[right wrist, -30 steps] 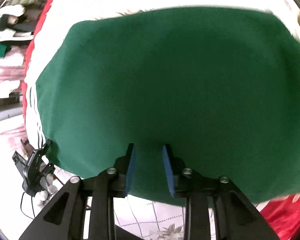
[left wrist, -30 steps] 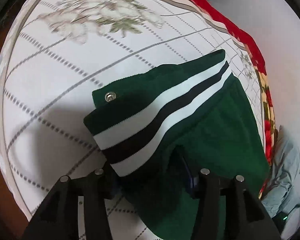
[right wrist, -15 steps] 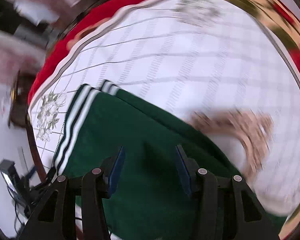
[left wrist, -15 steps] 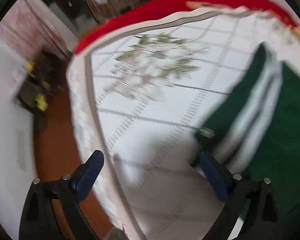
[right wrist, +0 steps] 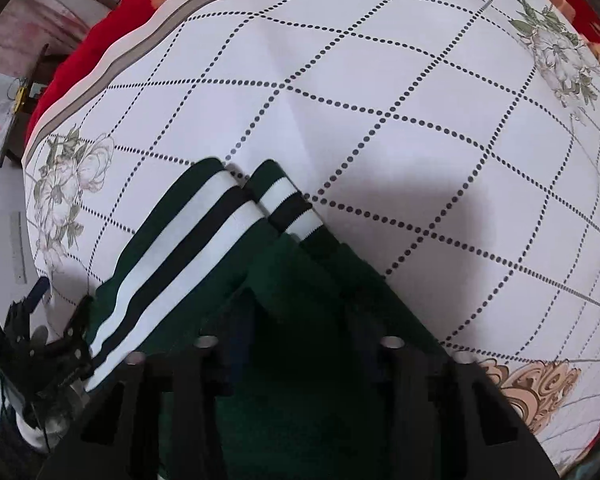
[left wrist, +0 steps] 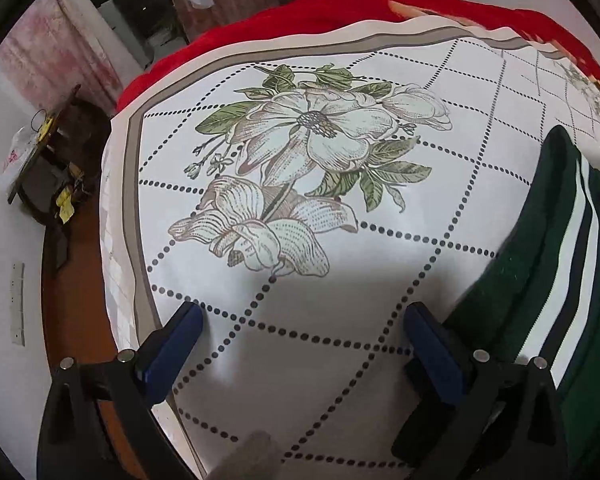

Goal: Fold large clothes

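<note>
Green jacket lay folded on the white floral sheet, near side, its striped hem band and striped cuff side by side pointing far-left. Left gripper was over bare sheet, fingers spread wide, blue pads holding nothing; jacket edge sat just right of its right finger. Right gripper was low over the green fabric, fingers apart, but too dark to tell if touching cloth. Red blanket edged the far side of the sheet.
</note>
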